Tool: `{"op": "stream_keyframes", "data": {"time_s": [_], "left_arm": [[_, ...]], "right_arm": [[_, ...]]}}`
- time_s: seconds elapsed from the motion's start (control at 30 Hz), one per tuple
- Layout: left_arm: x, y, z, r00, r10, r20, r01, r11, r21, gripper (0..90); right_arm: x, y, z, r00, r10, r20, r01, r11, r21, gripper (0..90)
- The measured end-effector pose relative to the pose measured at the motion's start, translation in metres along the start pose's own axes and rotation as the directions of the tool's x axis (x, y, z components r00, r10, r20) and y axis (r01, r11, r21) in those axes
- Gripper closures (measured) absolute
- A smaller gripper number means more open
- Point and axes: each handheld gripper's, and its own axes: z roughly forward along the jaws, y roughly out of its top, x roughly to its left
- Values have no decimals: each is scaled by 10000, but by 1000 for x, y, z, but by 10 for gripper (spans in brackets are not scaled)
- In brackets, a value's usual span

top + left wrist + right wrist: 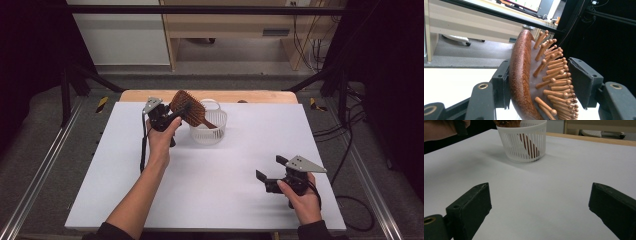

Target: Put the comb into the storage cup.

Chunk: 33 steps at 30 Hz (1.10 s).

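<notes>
A: Fingers of the left gripper (pixel 541 82) — state?

B: Clamped on the head of the wooden hairbrush (pixel 524 82). One pad sits flat on the smooth back, the other presses the bristle (pixel 554 80) tips. In the high view the left gripper (pixel 167 118) holds the brush (pixel 188 108) tilted over the white slatted basket (pixel 209 131), its handle (pixel 206 121) slanting down inside.

A: Right side?

B: Right gripper (pixel 272 172) has its jaws wide apart with nothing between them, held in the right hand (pixel 305 200) low over the white table (pixel 235 165), well apart from the basket. Its own view shows the basket (pixel 524 141) ahead with the brown handle (pixel 530 146) visible through the slats.

A: Surroundings?

B: Wooden board edge (pixel 260 96) behind the white sheet; a desk (pixel 240 25) and cables (pixel 345 135) beyond — nothing between the right gripper and the basket.
</notes>
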Motion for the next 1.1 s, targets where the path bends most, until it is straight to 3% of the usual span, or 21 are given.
{"op": "stream_keyframes", "data": {"time_s": [1.1], "left_arm": [[-1, 1, 0, 9990, 415, -144, -421, 9983, -397, 280]], "right_arm": [[1, 0, 2, 9999, -27, -125, 28, 10000, 79, 47]]}}
